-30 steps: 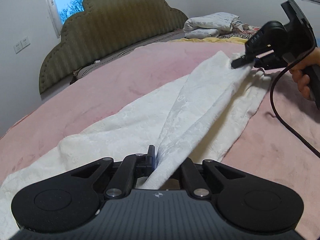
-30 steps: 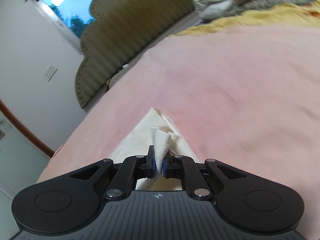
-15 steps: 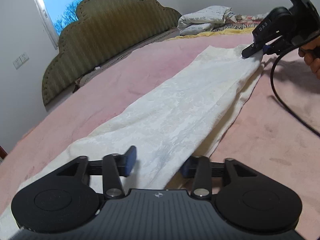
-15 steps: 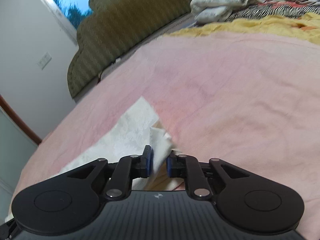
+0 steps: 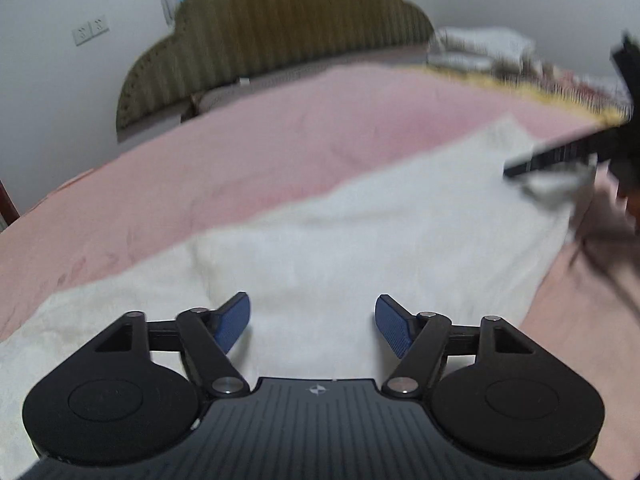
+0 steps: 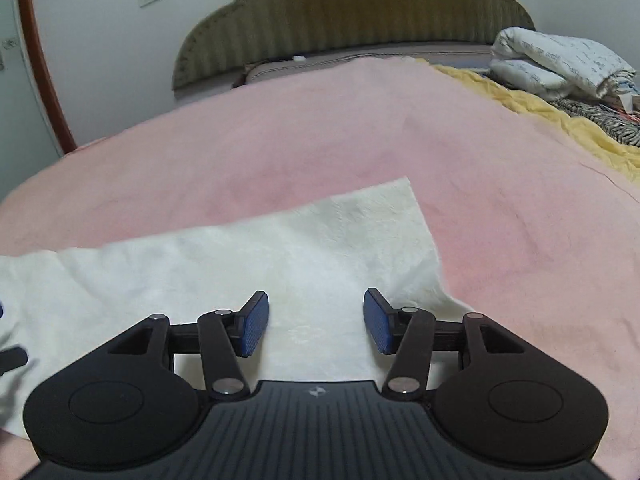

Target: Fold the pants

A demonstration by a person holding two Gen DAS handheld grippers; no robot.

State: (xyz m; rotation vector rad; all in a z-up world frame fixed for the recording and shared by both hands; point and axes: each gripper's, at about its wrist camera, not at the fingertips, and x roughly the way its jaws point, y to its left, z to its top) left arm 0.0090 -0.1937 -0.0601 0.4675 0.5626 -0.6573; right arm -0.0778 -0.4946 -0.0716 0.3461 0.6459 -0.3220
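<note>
The white pants (image 5: 360, 232) lie flat as a long folded strip on the pink bedspread (image 5: 240, 152). My left gripper (image 5: 312, 326) is open and empty just above one end of them. In the right wrist view the pants (image 6: 280, 248) end in a corner, and my right gripper (image 6: 316, 322) is open and empty over that end. The right gripper also shows, blurred, at the right edge of the left wrist view (image 5: 560, 160).
An olive padded headboard (image 6: 352, 16) stands at the far end of the bed. A yellow blanket (image 6: 540, 108) and folded white bedding (image 6: 560, 64) lie at the back right. A wooden door frame (image 6: 40, 60) is on the left wall.
Both grippers have let go of the pants and opened wide. The pants now lie flat on the bed. Both cameras have swung to face the headboard.
</note>
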